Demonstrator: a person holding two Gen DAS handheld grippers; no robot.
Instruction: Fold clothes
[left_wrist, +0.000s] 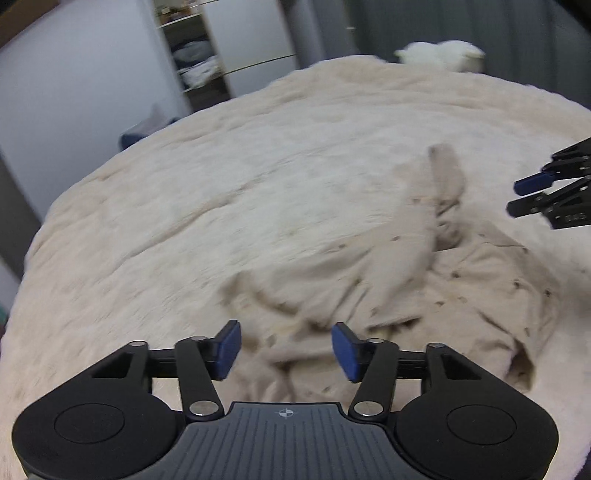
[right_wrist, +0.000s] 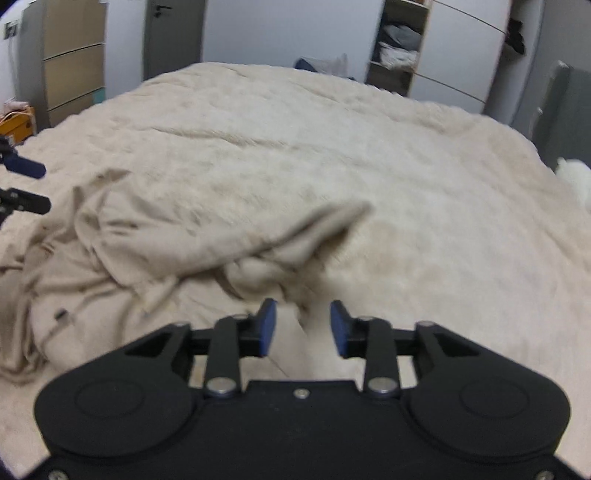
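Room: bedroom; white wardrobe with an open shelf bay (right_wrist: 397, 48) of folded laundry along the far wall, a grey door (right_wrist: 173, 37) to its left in your right wrist view.
Surface: bed under a cream fleece blanket (right_wrist: 406, 177), rumpled into long creases.
Far edge: a white fluffy item (left_wrist: 441, 53) lies at the blanket's far edge in your left wrist view.
Garment: beige garment (left_wrist: 424, 280) with small dark marks, crumpled in a heap near the blanket's near edge; one sleeve (right_wrist: 321, 225) trails out toward the blanket's middle.
Left gripper (left_wrist: 286, 349): you hold it just above the heap's near side; jaws parted wide, nothing between them.
Right gripper (right_wrist: 303, 326): you hold it over the heap's other side, near the sleeve; jaws parted, holding nothing.
Focus: both views are motion-blurred.
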